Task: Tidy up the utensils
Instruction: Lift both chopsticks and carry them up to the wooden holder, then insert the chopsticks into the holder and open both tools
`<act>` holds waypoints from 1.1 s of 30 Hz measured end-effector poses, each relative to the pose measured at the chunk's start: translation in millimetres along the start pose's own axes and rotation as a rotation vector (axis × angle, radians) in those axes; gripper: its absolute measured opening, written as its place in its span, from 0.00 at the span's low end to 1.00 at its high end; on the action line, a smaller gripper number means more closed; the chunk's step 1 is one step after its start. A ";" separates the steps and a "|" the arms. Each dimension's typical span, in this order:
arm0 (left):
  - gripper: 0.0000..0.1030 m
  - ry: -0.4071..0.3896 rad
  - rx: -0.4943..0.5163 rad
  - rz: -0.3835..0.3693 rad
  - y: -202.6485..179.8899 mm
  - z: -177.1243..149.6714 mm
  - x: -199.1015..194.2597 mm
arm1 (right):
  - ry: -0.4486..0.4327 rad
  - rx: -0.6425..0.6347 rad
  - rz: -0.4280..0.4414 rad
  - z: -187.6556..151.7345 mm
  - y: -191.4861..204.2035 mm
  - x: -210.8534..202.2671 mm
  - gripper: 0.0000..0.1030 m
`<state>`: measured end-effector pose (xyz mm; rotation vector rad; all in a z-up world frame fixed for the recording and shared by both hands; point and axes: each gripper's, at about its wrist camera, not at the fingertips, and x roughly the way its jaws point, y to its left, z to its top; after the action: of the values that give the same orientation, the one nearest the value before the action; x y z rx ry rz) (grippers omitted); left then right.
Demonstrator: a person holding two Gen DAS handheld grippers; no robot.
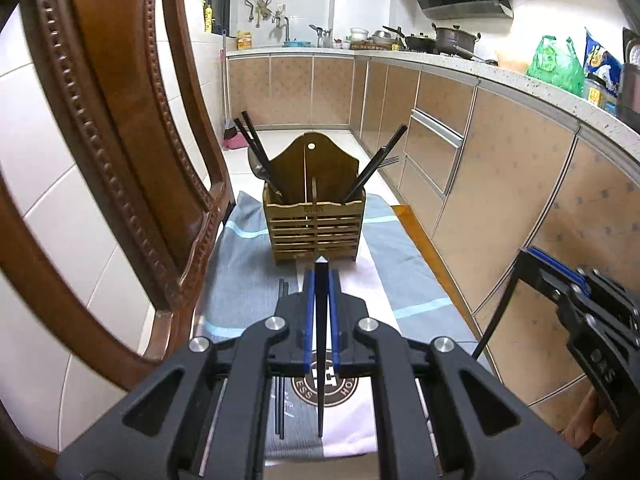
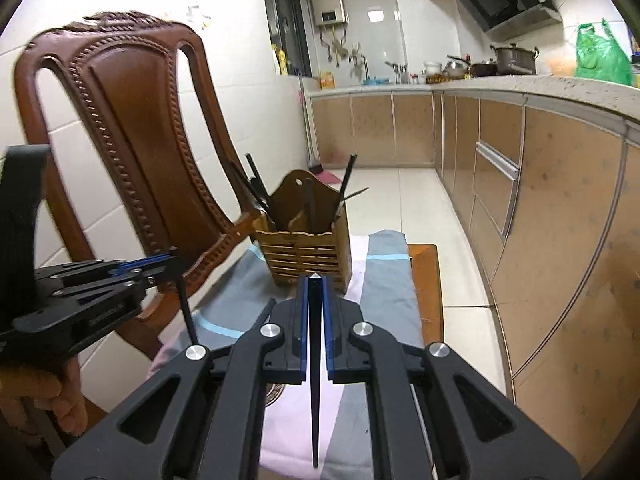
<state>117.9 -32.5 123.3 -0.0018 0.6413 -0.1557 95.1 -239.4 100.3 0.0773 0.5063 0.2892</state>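
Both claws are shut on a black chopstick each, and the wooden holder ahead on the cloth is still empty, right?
Not quite: the wooden holder is not empty. The left wrist view shows black chopsticks and a metal utensil already standing in its compartments. The rest holds: the left claw and the right claw are each shut on a black chopstick, and the holder stands on the cloth.

Black chopsticks [image 1: 321, 344] in blue-padded black tools, tan slatted holder [image 1: 314, 224], grey cloth [image 1: 400, 280] with pale-blue stripes.
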 end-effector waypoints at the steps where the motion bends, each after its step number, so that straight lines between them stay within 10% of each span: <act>1: 0.06 -0.009 -0.004 0.002 1.4 -1.5 2.4 | -0.007 0.001 -0.002 -4.2 3.3 -2.1 0.07; 11: 0.06 -0.064 -0.044 -0.026 24.3 0.0 -12.3 | -0.021 0.026 -0.011 -0.9 32.9 -30.5 0.07; 21: 0.06 -0.083 -0.085 -0.024 64.1 2.8 -21.1 | -0.207 -0.033 -0.052 139.2 70.0 -21.6 0.07; 33: 0.06 -0.067 -0.115 -0.030 88.9 -1.8 -12.6 | -0.329 0.079 -0.226 214.1 53.8 96.8 0.07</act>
<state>119.7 57.2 125.0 -0.1275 0.5829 -0.1470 266.8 -160.0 249.7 0.1405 0.1961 0.0323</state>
